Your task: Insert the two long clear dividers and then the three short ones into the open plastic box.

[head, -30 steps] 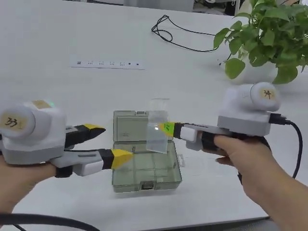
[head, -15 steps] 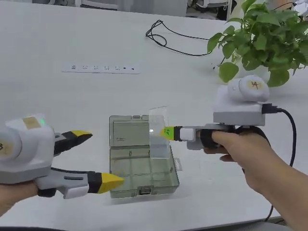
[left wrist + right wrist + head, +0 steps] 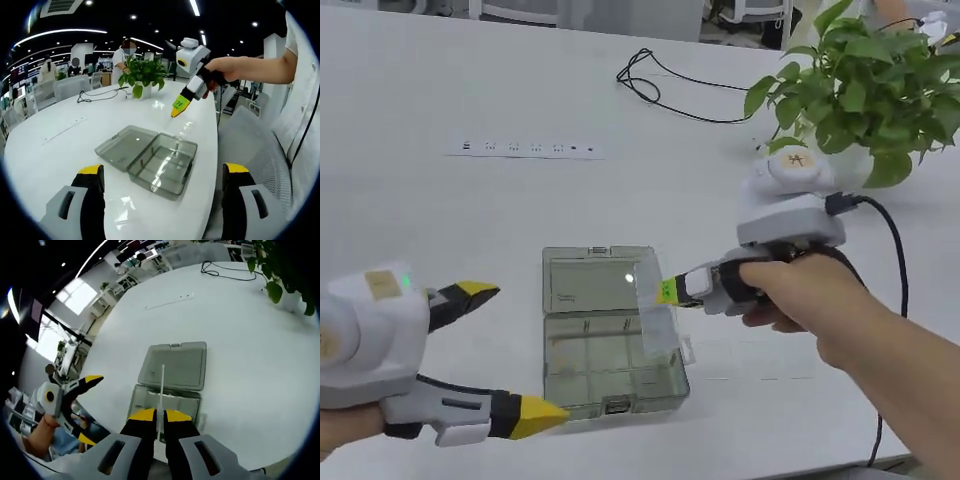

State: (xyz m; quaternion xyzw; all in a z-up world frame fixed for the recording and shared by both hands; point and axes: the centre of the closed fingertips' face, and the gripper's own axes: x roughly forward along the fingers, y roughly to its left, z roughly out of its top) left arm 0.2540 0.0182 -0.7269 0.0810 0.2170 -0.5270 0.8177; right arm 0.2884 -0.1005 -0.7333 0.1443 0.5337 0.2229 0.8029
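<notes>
The grey clear plastic box [image 3: 582, 357] lies open on the white table, its lid [image 3: 590, 282] flat behind the base. My right gripper [image 3: 667, 291] comes in from the right, shut on a clear divider [image 3: 658, 318]. The divider stands upright over the right part of the base, its lower edge down among the compartments. In the right gripper view the divider [image 3: 161, 382] is edge-on, rising from the shut gripper [image 3: 160, 415] over the box [image 3: 175, 365]. My left gripper [image 3: 510, 352] is open and holds nothing, left of the box. From the left gripper [image 3: 162, 172], the box [image 3: 150, 160] lies ahead.
A potted plant [image 3: 860, 90] stands at the back right, with a black cable [image 3: 670, 85] coiled to its left. A white strip [image 3: 525, 148] lies flat on the far table. The right gripper's cord [image 3: 895, 270] trails right. The table's near edge runs just below the box.
The right gripper has brought the divider down from above the hinge into the right side of the base. The left gripper has drawn back a little to the left of the box.
</notes>
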